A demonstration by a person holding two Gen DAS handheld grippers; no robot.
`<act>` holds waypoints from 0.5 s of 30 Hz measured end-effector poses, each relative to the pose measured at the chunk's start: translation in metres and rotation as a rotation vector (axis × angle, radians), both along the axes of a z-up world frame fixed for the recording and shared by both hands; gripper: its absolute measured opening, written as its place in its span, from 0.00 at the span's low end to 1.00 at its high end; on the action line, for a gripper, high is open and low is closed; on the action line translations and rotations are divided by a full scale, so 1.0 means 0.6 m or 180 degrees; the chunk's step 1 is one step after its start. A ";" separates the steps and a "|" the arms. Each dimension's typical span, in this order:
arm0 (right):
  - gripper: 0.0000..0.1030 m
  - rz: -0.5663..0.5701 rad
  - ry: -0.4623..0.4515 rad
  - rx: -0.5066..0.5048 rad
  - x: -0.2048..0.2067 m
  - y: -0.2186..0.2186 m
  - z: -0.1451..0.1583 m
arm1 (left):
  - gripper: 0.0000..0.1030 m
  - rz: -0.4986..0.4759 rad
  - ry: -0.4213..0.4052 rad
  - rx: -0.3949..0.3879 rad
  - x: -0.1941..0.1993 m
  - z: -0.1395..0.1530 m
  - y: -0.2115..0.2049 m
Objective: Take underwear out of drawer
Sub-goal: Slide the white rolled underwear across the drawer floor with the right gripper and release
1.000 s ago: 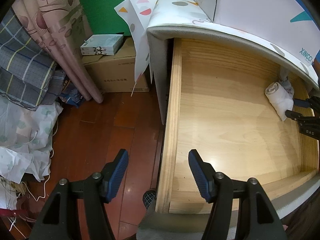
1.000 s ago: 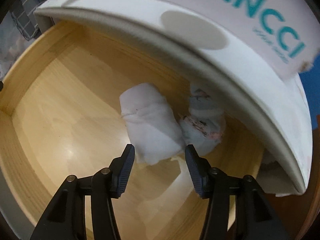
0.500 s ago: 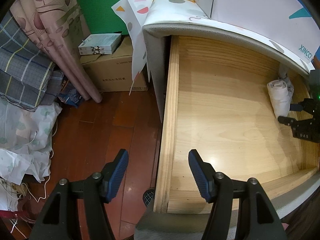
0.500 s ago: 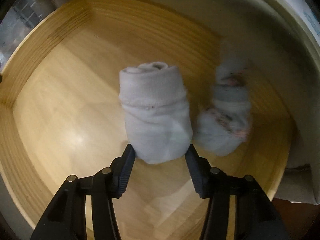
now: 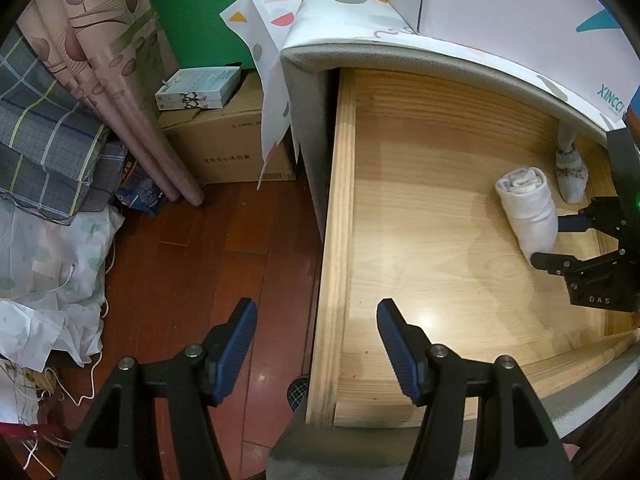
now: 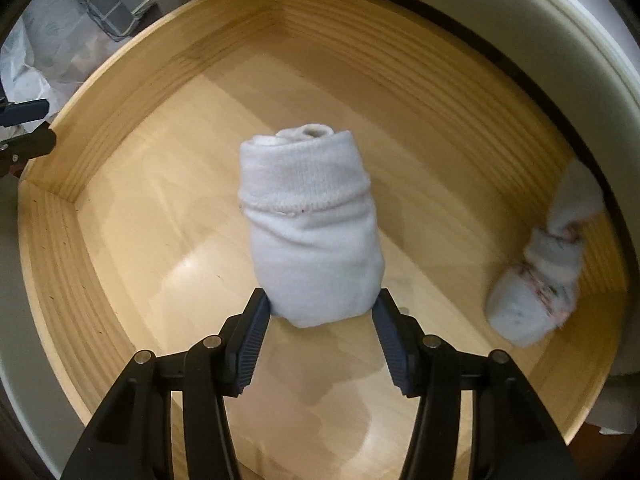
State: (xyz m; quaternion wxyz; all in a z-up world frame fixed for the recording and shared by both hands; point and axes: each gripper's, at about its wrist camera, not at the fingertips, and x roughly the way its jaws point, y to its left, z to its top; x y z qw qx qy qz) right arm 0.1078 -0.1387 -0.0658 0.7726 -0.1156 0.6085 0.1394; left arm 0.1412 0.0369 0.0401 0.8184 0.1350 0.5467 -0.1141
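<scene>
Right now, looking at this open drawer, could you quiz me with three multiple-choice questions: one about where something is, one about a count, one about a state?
1. Where does the white rolled bundle lie?
A. on the drawer floor
B. on the room floor
C. on the cabinet top

2. How many cloth bundles are in the drawer?
A. one
B. two
C. four

3. How does the left gripper stand?
A. shut on cloth
B. open and empty
C. clamped on a box

Answers: 1 A, wood shows all round it. 2 B, a patterned bundle lies beside the white one. 3 B, only floor and drawer wall between its fingers.
</scene>
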 end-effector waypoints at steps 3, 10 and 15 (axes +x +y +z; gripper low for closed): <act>0.50 0.0027 -0.0009 0.0048 0.003 -0.014 0.001 | 0.62 0.0003 -0.0001 0.0002 -0.001 -0.001 0.001; 0.58 0.0064 -0.0102 0.0039 -0.008 -0.024 0.006 | 0.62 0.0000 0.0006 0.0009 -0.001 -0.002 -0.001; 0.61 0.0055 -0.0225 0.0022 -0.011 -0.012 0.021 | 0.62 -0.0006 0.0010 0.0027 -0.001 -0.004 -0.001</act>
